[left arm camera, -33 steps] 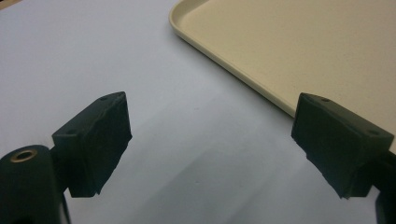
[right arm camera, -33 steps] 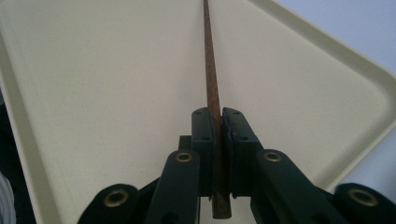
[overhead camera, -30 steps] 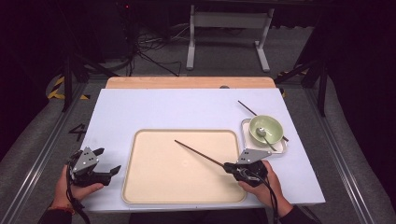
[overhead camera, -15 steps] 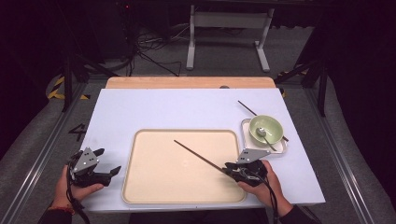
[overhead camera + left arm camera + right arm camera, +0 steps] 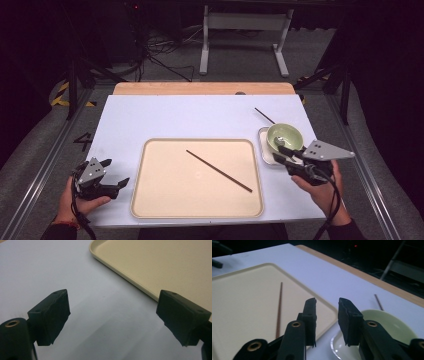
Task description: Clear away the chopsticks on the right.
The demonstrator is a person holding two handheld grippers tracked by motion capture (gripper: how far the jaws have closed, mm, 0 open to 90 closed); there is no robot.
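Beige tray (image 5: 150, 200) sits lower centre of the high view on the white table (image 5: 150, 120); one dark chopstick (image 5: 219, 170) lies loose in it on a diagonal, upper-left end near tray centre, lower-right end close to the tray's right rim. Same chopstick (image 5: 278, 312) shows in the left half of the right gripper view, flat on the tray floor, nothing touching it. Right of the tray, a small white square dish (image 5: 263, 150) carries a pale green bowl (image 5: 285, 136); something pale lies inside the bowl, too small to identify. Second chopstick (image 5: 264, 115) lies on the table at upper right of the bowl, its near end hidden behind the bowl. Right gripper (image 5: 281, 152) at the right edge of the high view, held in the person's right hand (image 5: 320, 187), hanging over the near side of the dish and bowl, clear of the tray; its jaws have just been opening, now a narrow gap with nothing between them, confirmed in the right gripper view (image 5: 327, 312). Left gripper (image 5: 117, 175) at lower left, held in the left hand (image 5: 80, 202), low by the table just left of the tray's corner, pointing right toward the tray; jaws spread wide, empty, bare table between them in the left gripper view (image 5: 112, 312).
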